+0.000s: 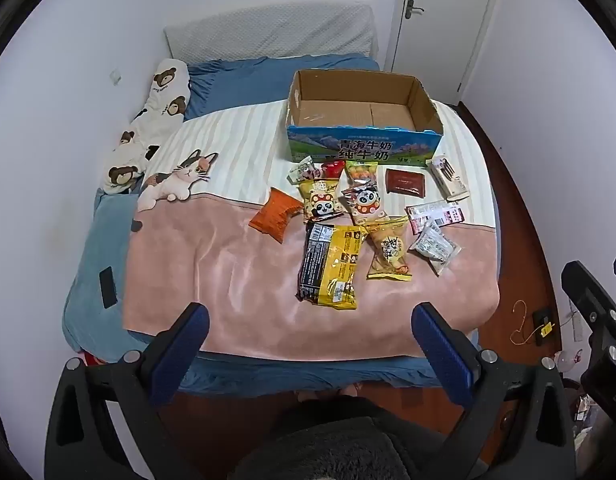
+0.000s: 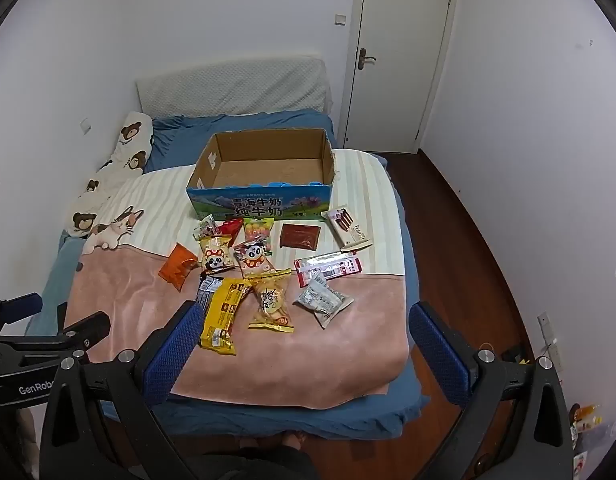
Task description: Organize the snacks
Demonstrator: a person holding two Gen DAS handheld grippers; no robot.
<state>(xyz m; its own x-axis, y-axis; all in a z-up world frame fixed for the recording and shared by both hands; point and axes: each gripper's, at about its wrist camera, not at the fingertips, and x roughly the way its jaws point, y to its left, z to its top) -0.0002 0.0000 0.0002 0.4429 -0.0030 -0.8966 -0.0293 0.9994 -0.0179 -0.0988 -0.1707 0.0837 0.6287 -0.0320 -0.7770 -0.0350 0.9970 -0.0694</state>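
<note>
An empty cardboard box (image 1: 360,114) with a blue printed front stands on the bed; it also shows in the right wrist view (image 2: 268,164). Several snack packets lie in front of it: an orange bag (image 1: 276,214), a black-and-yellow pack (image 1: 332,264), two panda packets (image 1: 322,202), a brown sachet (image 1: 404,181) and a white stick box (image 1: 448,178). My left gripper (image 1: 310,326) is open and empty above the bed's near edge. My right gripper (image 2: 304,326) is open and empty, also short of the snacks.
A pink and striped blanket (image 1: 228,272) covers the bed. A bear-print pillow (image 1: 148,128) lies at the left wall. A black phone (image 1: 108,288) lies on the left bed edge. A door (image 2: 400,52) stands behind. Wooden floor (image 2: 468,260) runs to the right.
</note>
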